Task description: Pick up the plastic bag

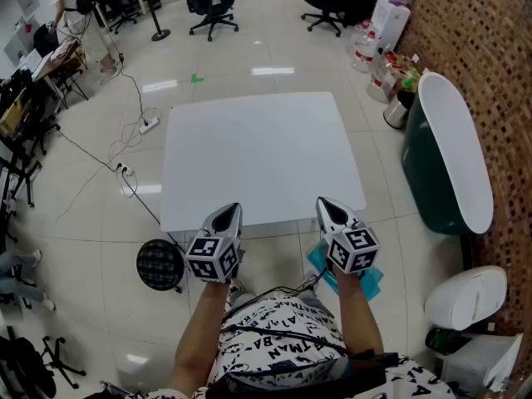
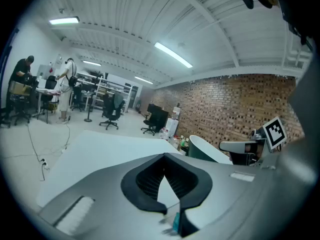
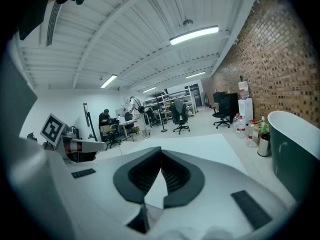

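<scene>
The white table [image 1: 258,156] is bare in the head view. Both grippers hover side by side over its near edge, pointing forward. My left gripper [image 1: 229,212] [image 2: 162,159] has its jaw tips meeting, with nothing between them. On my right gripper [image 1: 326,206] [image 3: 161,153] the jaws are likewise together and empty. A crumpled light-blue sheet [image 1: 371,281], which looks like thin plastic, shows below the right gripper near the floor. The forearm hides most of it, and neither gripper touches it.
A dark green tub with a white top [image 1: 449,156] stands to the right along the brick wall. A white bin [image 1: 465,299] sits at the near right. A round black object [image 1: 160,264] lies on the floor at the left, with cables [image 1: 125,171] beyond it and office chairs [image 1: 212,11] further back.
</scene>
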Tool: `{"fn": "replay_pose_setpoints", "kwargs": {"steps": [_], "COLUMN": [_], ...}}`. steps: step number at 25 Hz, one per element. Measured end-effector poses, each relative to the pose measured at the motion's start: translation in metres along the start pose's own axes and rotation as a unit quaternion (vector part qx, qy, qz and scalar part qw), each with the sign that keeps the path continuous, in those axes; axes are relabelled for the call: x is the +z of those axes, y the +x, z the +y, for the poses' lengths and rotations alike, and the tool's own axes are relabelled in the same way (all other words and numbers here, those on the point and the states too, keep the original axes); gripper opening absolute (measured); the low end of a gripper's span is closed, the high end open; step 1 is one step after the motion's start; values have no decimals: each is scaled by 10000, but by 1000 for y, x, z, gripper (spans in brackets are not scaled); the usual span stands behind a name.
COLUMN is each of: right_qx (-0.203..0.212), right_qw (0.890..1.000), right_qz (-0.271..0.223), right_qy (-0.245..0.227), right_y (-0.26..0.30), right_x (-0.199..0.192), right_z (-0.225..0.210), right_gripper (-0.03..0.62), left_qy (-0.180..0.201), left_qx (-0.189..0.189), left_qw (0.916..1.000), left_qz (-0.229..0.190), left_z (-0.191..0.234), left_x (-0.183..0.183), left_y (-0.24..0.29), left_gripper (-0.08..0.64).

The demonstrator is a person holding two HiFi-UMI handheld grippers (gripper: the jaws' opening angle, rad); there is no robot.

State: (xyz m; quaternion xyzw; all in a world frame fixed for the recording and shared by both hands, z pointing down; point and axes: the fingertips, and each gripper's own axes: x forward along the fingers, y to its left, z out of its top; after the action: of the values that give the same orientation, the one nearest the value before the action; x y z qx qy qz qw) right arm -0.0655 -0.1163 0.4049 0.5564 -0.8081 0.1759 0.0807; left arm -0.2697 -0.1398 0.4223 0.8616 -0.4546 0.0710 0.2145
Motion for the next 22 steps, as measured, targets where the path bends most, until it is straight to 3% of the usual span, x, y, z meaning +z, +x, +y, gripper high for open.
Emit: {"fn": "replay_pose_setpoints", "kwargs": {"steps": [4,9,10,11,14,18,22], "right_qx": [-171,-710,-820,-931,-1298,-1595,-1919], "right_qw": [9999,9974,9965,9953,9901,9825,9682], "right_qz": [8,56,90,131,262,662,1026], "right_qy": [-14,98,167,239,470,702,1231], "right_y": [4,-9,-15,-22,-46,-64,-97], "right_x": [-2,-20,-26,-33,-56,-99,-157], "right_z": [-16,-46,-52,-58,-77,-118,-157], "right_gripper": [15,31,96,146,146,291,360], "left_qy": [62,245,313,381,566,698,821], "left_qx": [-233,-734,-889,-1053,-1546,-2006,-2425], "left_qw": [9996,9960,9940,9913,9806,9681,9491], "left_qz": [120,447,563,687,1065,1329,1835], "left_z": [-19,-59,-72,-86,-129,-180,-229], "left_x": [-3,-22,-28,-35,-58,-89,-141], "left_y": [23,52,58,64,79,110,134], "left_gripper": [-12,-12,-12,-12,-12,-12,-12]}}
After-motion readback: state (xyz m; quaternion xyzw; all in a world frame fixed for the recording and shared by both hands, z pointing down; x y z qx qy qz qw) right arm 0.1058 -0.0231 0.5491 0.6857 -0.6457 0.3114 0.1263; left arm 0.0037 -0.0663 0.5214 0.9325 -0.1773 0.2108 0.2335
